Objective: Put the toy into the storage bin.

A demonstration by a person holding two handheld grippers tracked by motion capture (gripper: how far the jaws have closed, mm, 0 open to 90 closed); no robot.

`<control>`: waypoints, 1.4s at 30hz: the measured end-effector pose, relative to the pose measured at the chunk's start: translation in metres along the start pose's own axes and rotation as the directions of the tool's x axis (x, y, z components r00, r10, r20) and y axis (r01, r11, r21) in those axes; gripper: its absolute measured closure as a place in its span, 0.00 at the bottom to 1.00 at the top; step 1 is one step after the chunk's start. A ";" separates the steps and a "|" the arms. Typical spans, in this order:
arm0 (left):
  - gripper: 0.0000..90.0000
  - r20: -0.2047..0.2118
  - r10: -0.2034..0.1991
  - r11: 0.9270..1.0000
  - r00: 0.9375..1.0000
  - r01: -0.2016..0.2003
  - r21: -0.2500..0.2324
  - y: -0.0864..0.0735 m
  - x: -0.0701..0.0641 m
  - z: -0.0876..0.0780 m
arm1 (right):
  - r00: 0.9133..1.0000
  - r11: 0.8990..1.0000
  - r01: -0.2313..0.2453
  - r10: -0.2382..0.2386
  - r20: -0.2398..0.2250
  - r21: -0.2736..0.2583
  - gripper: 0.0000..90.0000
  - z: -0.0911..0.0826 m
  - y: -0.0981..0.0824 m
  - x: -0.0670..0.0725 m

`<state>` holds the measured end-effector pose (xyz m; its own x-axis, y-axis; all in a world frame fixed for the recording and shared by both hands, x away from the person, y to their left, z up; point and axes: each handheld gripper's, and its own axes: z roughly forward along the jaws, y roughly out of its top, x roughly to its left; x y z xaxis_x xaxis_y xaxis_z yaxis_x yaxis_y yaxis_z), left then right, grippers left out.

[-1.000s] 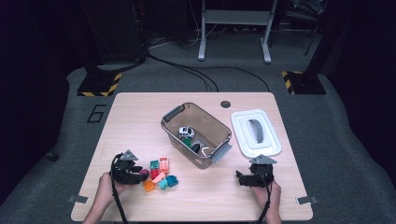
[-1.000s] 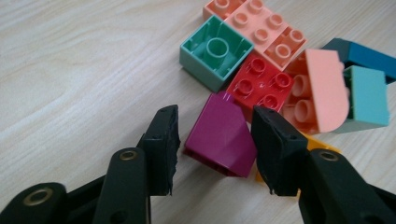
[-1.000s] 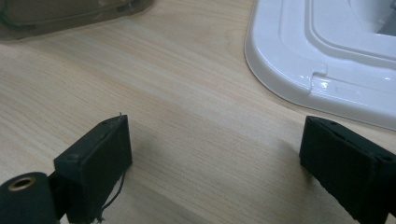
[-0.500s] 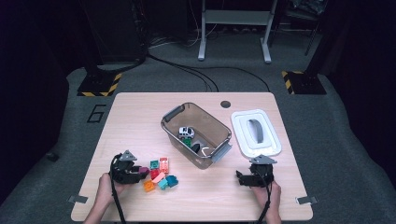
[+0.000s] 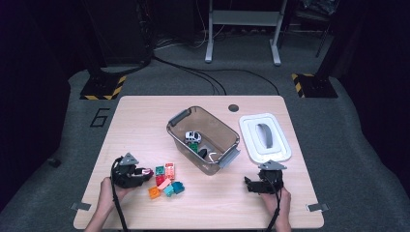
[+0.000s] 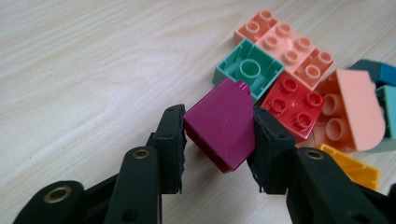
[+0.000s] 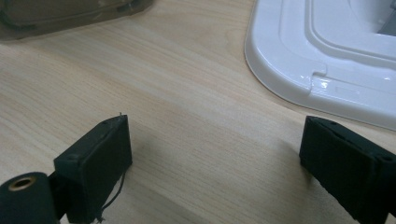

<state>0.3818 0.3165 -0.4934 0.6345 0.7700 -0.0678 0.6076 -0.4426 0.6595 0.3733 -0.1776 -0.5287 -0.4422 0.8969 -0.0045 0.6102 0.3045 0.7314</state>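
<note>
Wooden table (image 5: 145, 121), left claw (image 6: 219, 140) just closing around purple brick (image 6: 222, 126).

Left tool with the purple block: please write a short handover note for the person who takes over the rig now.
Left tool: jaws have just been closing, pads now press both sides of the purple plastic block, which is at the table by the pile of coloured blocks.
Right tool: open, holding nothing, beside the white plastic lid.
Done: the clear brown bin already holds a small toy car.
Left, probably: move the blocks into the bin, then put the lid on.
</note>
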 end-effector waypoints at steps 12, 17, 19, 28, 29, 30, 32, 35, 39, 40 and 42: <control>0.66 0.009 0.014 0.999 1.000 -0.013 -0.033 0.027 0.005 -0.014 | 1.000 1.000 0.000 0.000 0.000 0.000 0.09 0.000 0.000 0.000; 0.66 0.002 0.034 0.999 0.999 -0.034 -0.040 0.039 0.006 -0.016 | 1.000 1.000 0.000 0.000 0.000 0.000 0.09 0.000 0.000 0.000; 0.66 0.010 0.025 0.998 1.000 -0.024 -0.050 0.045 0.007 -0.017 | 1.000 1.000 0.000 0.000 0.000 0.000 0.09 0.000 0.000 0.000; 0.66 -0.002 0.048 0.996 0.999 -0.048 -0.070 0.069 0.008 -0.025 | 1.000 1.000 0.000 0.000 0.000 0.000 0.09 0.000 0.000 0.000; 0.66 0.001 0.047 0.996 0.999 -0.047 -0.074 0.071 0.008 -0.026 | 1.000 1.000 0.000 0.000 0.000 0.000 0.09 0.000 0.000 0.000; 0.66 0.003 0.052 0.996 0.999 -0.051 -0.072 0.074 0.009 -0.027 | 1.000 1.000 0.000 0.000 0.000 0.000 0.09 0.000 0.000 0.000; 0.66 0.002 0.056 0.995 0.998 -0.055 -0.078 0.079 0.009 -0.029 | 1.000 1.000 0.000 0.000 0.000 0.000 0.09 0.000 0.000 0.000; 0.66 -0.006 0.060 0.994 0.998 -0.060 -0.087 0.087 0.011 -0.031 | 1.000 1.000 0.001 -0.001 0.000 0.000 0.09 0.000 0.000 0.000; 0.66 -0.006 0.063 0.993 0.998 -0.064 -0.095 0.098 0.013 -0.034 | 1.000 1.000 0.000 0.000 0.000 0.000 0.09 0.000 0.000 0.000; 0.66 -0.006 0.062 0.993 0.998 -0.062 -0.098 0.101 0.013 -0.035 | 1.000 1.000 0.000 0.000 0.000 0.000 0.09 0.000 0.000 0.000; 0.66 -0.007 0.067 0.993 0.998 -0.067 -0.101 0.107 0.014 -0.038 | 1.000 1.000 0.000 0.000 0.000 0.000 0.09 0.000 0.000 0.000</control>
<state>0.4376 0.2973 -0.3958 0.6705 0.7417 -0.0183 0.5119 -0.4446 0.7350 0.3733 -0.1776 -0.5288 -0.4423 0.8969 -0.0048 0.6099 0.3047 0.7316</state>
